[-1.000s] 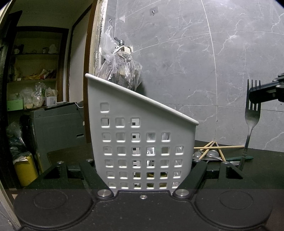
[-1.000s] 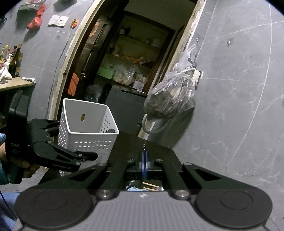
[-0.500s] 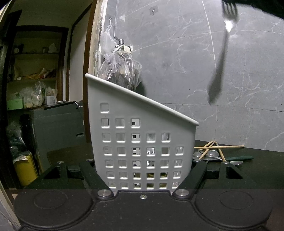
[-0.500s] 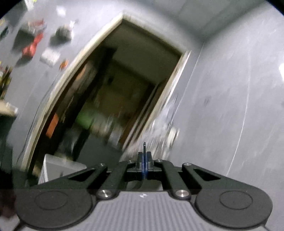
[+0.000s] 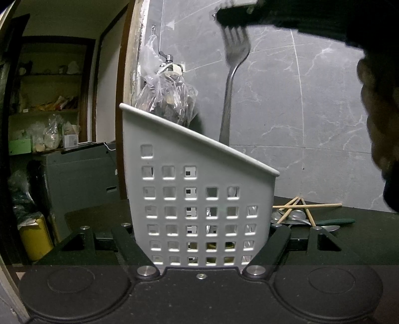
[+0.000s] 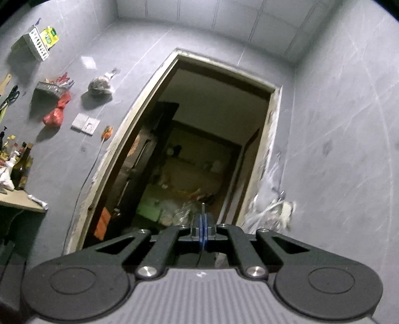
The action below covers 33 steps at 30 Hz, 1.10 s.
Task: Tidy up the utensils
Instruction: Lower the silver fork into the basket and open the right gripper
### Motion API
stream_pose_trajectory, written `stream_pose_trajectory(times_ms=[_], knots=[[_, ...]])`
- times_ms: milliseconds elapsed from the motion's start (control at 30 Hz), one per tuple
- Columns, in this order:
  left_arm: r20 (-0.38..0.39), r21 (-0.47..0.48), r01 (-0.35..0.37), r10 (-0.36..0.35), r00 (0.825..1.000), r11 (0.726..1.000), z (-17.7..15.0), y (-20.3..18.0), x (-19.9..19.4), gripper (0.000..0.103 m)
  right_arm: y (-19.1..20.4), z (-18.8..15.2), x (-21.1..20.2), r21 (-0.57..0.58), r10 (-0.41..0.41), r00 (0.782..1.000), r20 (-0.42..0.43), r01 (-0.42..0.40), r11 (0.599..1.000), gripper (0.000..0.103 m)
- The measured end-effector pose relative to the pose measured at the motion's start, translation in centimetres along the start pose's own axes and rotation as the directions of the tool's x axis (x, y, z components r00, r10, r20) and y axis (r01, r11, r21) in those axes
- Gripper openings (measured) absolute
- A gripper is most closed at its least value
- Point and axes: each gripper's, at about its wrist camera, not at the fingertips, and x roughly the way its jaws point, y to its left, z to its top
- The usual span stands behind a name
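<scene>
Left gripper [image 5: 202, 239] clamped on white perforated caddy [image 5: 199, 189] on dark counter [image 5: 349, 239]. Above rim, fork [image 5: 230, 87] hanging handle-down, pinched at tines by closed right gripper [image 5: 237, 13]. Behind: chopsticks [image 5: 306, 208], spoons [image 5: 294, 215].

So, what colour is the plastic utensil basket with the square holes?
White; the plastic utensil basket shows best in the left wrist view.

Fork [image 5: 233, 74] handle end hidden behind basket [image 5: 199, 199] rim (tines blurred), spoons [image 5: 294, 216] partly hidden
</scene>
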Motion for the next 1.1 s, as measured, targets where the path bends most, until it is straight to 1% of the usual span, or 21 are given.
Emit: stream_pose_trajectory(times_ms=[167,367,533,733,833,867,1000,1100], knots=[[-0.001,0.0,0.0,0.0,1.0,1.0,0.0,0.0,0.0,0.076,1.0,-1.1,0.6,0.009,0.038,0.998,-0.055,-0.038,0.999,0.002],[-0.001,-0.001,0.0,0.0,1.0,1.0,0.0,0.0,0.0,0.076,1.9,-2.4,1.1,0.012,0.068,0.989,-0.129,-0.067,0.998,0.002],[0.0,0.0,0.0,0.0,1.0,1.0,0.0,0.0,0.0,0.076,2.2,-3.4,1.2,0.021,0.088,0.98,-0.181,-0.085,0.996,0.002],[-0.001,0.0,0.0,0.0,1.0,1.0,0.0,0.0,0.0,0.076,2.6,-5.0,1.3,0.031,0.109,0.963,-0.246,-0.104,0.994,0.002],[-0.001,-0.001,0.0,0.0,1.0,1.0,0.0,0.0,0.0,0.076,2.4,-5.2,1.2,0.038,0.104,0.962,-0.252,-0.098,0.994,0.003],[-0.001,-0.001,0.0,0.0,1.0,1.0,0.0,0.0,0.0,0.076,2.3,-5.2,1.3,0.043,0.106,0.961,-0.254,-0.098,0.994,0.005],[-0.001,-0.001,-0.001,0.001,1.0,1.0,0.0,0.0,0.0,0.076,2.3,-5.2,1.2,0.04,0.101,0.961,-0.258,-0.094,0.995,0.007],[-0.001,-0.001,0.0,0.0,1.0,1.0,0.0,0.0,0.0,0.076,2.1,-5.3,1.1,0.048,0.098,0.96,-0.263,-0.089,0.995,0.014]])
